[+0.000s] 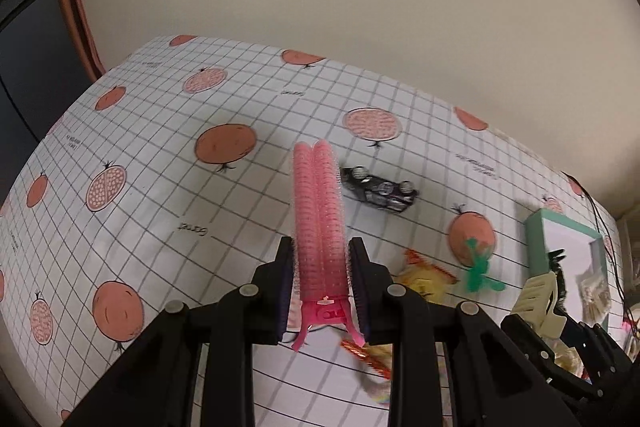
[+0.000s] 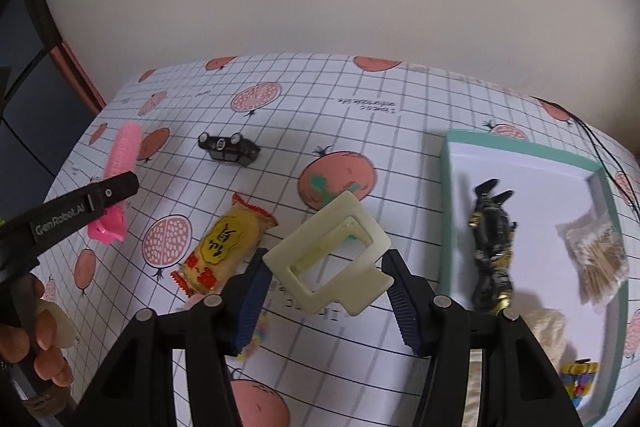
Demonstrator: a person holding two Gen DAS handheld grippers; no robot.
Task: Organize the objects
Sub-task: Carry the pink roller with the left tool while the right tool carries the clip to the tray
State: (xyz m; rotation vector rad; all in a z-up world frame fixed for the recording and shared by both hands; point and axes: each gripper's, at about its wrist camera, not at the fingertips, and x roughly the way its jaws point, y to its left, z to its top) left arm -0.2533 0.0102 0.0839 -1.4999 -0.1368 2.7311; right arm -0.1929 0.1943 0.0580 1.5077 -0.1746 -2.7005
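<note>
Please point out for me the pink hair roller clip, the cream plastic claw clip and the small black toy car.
pink hair roller clip [image 1: 318, 219]: left wrist view, on the bristly roller body.
cream plastic claw clip [image 2: 352, 215]: right wrist view, on the upper frame.
small black toy car [image 2: 229, 148]: right wrist view, on its underside.

The tablecloth [image 2: 360, 115] is white with a dark grid and orange-pink pomegranates, whole and cut. A pink hair roller [image 1: 318, 219] fills the centre of the left wrist view, a black toy car [image 1: 378, 189] to its right; in the right wrist view a cream hair claw [image 2: 332, 255] sits centre. At right, a teal-rimmed white box [image 2: 450, 211] holds a black-and-gold wrapper [image 2: 490, 247], and a yellow-and-red snack packet [image 2: 226, 247] lies lower left of centre.
</note>
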